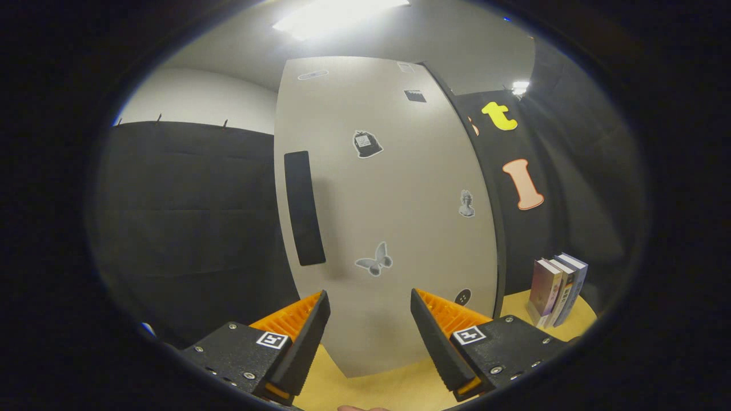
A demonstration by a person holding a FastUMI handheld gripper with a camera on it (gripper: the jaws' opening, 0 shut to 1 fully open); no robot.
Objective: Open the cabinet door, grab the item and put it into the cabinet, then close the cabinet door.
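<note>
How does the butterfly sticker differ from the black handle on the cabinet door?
The butterfly sticker is small, grey and wing-shaped; the black handle is a long, upright dark bar. The handle sits near the door's edge, the sticker nearer its middle, just beyond the open gripper. Both are on the closed cabinet door.

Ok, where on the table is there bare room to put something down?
The gripper is open, holding nothing. Bare table lies between its fingers, from the cabinet door toward the camera. A smaller bare strip lies between the door's right edge and the books. The corner where the books stand is crowded.
</note>
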